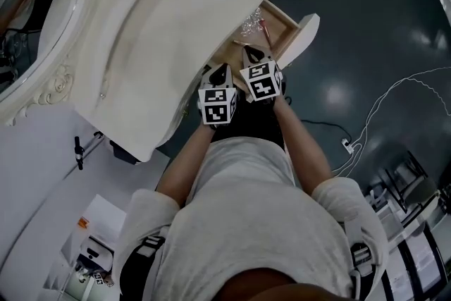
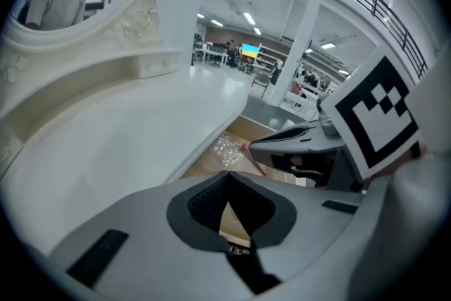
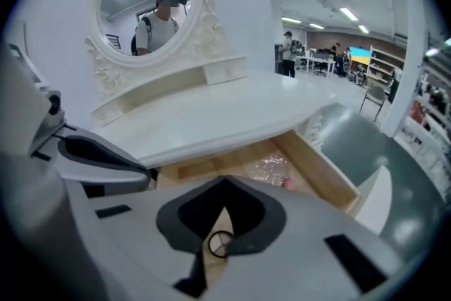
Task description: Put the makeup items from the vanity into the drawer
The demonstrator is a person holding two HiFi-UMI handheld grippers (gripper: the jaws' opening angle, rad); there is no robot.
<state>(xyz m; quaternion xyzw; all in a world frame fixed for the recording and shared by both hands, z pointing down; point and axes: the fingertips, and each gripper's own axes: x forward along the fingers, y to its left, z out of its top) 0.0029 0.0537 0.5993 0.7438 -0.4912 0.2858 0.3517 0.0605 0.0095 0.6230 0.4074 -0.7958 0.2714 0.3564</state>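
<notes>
The white vanity [image 1: 155, 32] has its wooden drawer [image 1: 282, 25] pulled out. In the drawer lie a glittery clear pouch [image 1: 251, 23] and a thin pink stick [image 1: 265, 30]. Both show again in the left gripper view as the pouch [image 2: 229, 148] and stick [image 2: 252, 157], and in the right gripper view as the pouch [image 3: 271, 167]. My left gripper [image 1: 220, 74] and right gripper [image 1: 252, 53] hover side by side over the drawer's near end. Each has its jaws closed, left [image 2: 227, 176] and right [image 3: 225, 183]. A small ring-shaped item [image 3: 220, 243] shows through the slit below the right jaws.
An oval mirror [image 3: 144, 7] stands at the back of the vanity and reflects a person. The drawer's white front [image 1: 303, 39] juts over a dark floor. Cables [image 1: 380, 109] trail on the floor to the right. Stands and papers [image 1: 99, 222] sit at the lower left.
</notes>
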